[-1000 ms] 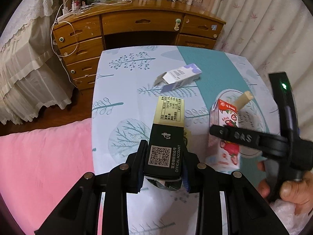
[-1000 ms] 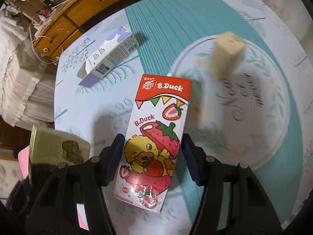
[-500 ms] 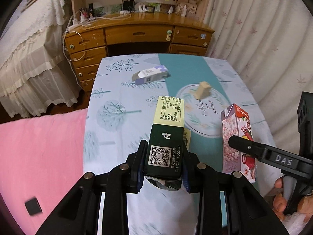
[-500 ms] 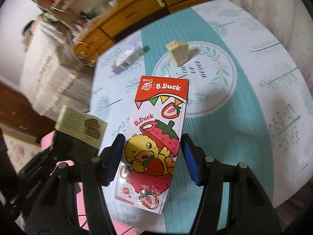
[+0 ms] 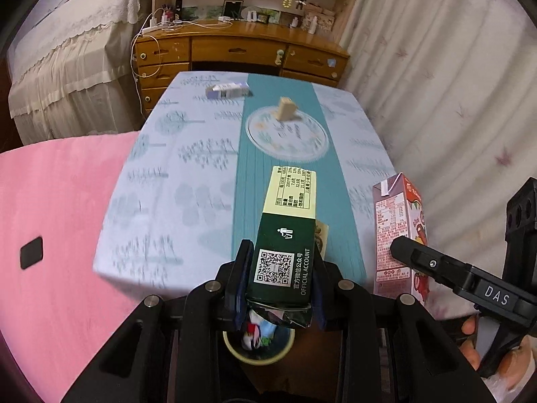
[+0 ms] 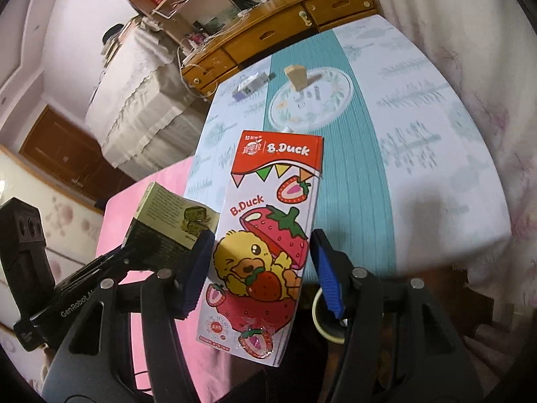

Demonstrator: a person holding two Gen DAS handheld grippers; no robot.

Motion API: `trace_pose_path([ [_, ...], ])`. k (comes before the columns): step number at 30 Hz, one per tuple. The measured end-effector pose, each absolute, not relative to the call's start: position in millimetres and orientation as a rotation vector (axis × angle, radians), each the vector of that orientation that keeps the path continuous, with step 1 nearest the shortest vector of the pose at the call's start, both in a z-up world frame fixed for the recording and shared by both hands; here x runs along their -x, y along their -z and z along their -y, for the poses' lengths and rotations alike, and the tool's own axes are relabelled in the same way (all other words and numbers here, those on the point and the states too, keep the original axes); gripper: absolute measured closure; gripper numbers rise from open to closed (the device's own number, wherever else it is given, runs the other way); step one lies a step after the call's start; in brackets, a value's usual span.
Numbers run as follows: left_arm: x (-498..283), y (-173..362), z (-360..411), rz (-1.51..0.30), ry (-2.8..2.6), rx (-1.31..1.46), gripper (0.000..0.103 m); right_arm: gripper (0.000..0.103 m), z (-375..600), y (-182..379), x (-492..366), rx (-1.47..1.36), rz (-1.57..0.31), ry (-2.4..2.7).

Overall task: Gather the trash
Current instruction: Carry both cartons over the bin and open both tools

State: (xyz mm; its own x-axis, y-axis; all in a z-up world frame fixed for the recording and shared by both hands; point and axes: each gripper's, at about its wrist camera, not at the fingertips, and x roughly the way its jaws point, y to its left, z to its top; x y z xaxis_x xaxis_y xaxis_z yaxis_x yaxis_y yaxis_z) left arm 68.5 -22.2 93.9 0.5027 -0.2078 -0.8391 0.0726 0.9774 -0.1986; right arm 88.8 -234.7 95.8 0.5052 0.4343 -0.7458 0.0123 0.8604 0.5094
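A table [image 5: 188,174] covered with a pale blue cloth printed with trees, crossed by a teal band and a round medallion, filled the middle of both views. A pink bedspread [image 5: 57,208] lay along its left side, with a small dark rectangular item on it that could not be identified. Behind the table stood a wooden desk [image 5: 235,50] with drawers and, to its left, a bed draped in white lace. A pale patterned curtain [image 5: 436,84] hung along the right side.

The left gripper [image 5: 280,288] gripped a dark green and cream carton [image 5: 285,235] by its lower end, the fingers pressed against both sides and the carton raised above the near edge of the table. The right gripper [image 6: 261,268] was closed on a strawberry B.Duck carton [image 6: 268,228], held upright off the table, near the green carton. Part of a hand [image 5: 470,329] showed behind the right gripper in the left view.

Below both grippers, off the near table edge, the round pale rim of a bin [image 5: 258,356] was visible, with scraps inside.

Two pieces stayed on the far part of the table: a white and purple box [image 5: 228,90] lying on its side and a small beige box [image 5: 286,109] standing on the medallion.
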Motion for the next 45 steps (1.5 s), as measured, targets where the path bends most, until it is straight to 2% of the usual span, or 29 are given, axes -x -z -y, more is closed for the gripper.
trace_pose_path([
  [7, 3.8, -86.3, 38.3, -1.087, 0.193, 0.137, 0.073, 0.048, 232.4, -79.8, -10.9, -0.468, -1.049, -0.294],
  [12, 20.0, -53.4, 35.3, -1.146, 0.223, 0.136, 0.073, 0.048, 223.1, -38.5, 19.0, -0.492, -1.117, -0.245],
  [17, 28.2, 20.4, 23.8, -1.185, 0.262, 0.142, 0.073, 0.048, 206.6, 30.1, 39.0, -0.476, -1.177, -0.194],
  [27, 22.4, 207.7, 17.5, -1.277, 0.253, 0.166, 0.073, 0.047, 205.3, 225.7, 64.5, -0.521, -1.342, -0.044],
  [34, 6.7, 299.4, 14.9, -1.288, 0.201, 0.129, 0.072, 0.047, 213.4, 329.3, 58.0, -0.561, -1.397, 0.015],
  [37, -0.5, 330.7, 10.0, -1.306, 0.198, 0.153, 0.068, 0.047, 212.1, 357.7, 52.7, -0.552, -1.393, 0.020],
  [38, -2.1, 338.4, 9.6, -1.312, 0.199, 0.155, 0.062, 0.046, 211.2, 364.2, 50.7, -0.547, -1.391, 0.018],
  [41, -6.0, 358.7, 8.1, -1.329, 0.189, 0.147, 0.028, 0.046, 206.9, 383.5, 50.4, -0.548, -1.404, 0.001],
  [45, -7.7, 369.7, -0.4, -1.325, 0.168, 0.145, 0.026, 0.045, 202.6, 401.9, 44.9, -0.508, -1.424, 0.019],
])
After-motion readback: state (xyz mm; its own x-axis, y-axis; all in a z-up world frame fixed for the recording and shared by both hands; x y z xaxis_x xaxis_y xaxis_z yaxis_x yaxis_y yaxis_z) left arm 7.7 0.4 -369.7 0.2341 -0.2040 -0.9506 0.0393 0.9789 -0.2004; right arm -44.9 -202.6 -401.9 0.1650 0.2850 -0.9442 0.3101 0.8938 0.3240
